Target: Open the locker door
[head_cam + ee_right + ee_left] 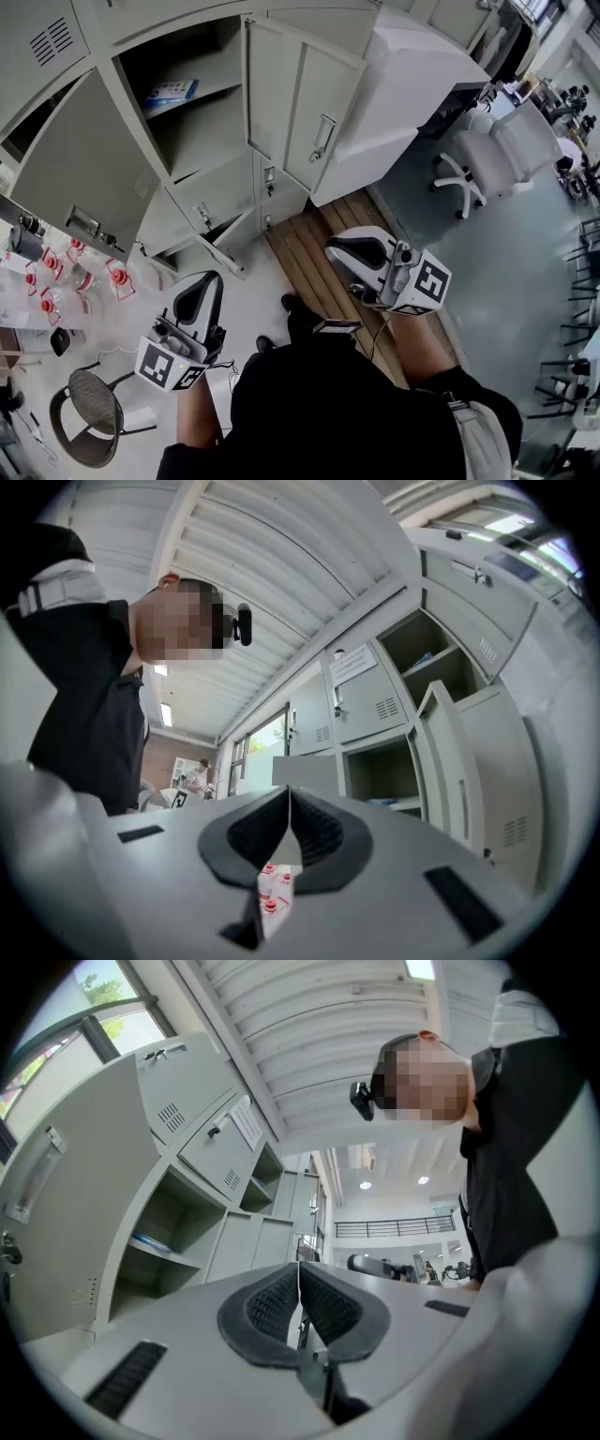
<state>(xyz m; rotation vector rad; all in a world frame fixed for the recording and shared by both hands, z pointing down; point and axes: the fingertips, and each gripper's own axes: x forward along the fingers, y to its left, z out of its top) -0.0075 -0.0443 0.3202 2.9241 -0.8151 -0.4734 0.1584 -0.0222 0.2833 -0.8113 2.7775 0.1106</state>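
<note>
Lockers: pale grey sheet-metal locker bank (412, 56); flat painted panels, slotted vents on the upper doors; far side of the scene.
Locker door: tall grey metal door with a bar handle (305, 117), swung out open at far centre; well apart from both grippers.
Other doors: broad grey door (84, 164) hanging open at far left; small lower doors (223, 246) ajar beneath.
Compartment: open shelf between the two large doors, with a flat blue packet (171, 91) lying on it.
Left gripper (208, 281): white moulded shell, black ribbed rubber pads, marker cube at the back; jaws closed tip to tip, nothing between them; near left.
Right gripper (336, 249): same build; jaws pressed together, empty; near right, over the brown wooden slat platform (309, 234).
Floor: smooth grey-green surface (497, 262) to the right of the slats.
Room: white swivel chair (502, 155) at far right; clear bottles with red caps (56, 281) at near left.
Left gripper view only: closed tips (299, 1265), a corrugated white ceiling, a railed gallery beyond.
Right gripper view only: closed tips (288, 789), a paper notice on an upper locker door, a window, a seated person far off.
</note>
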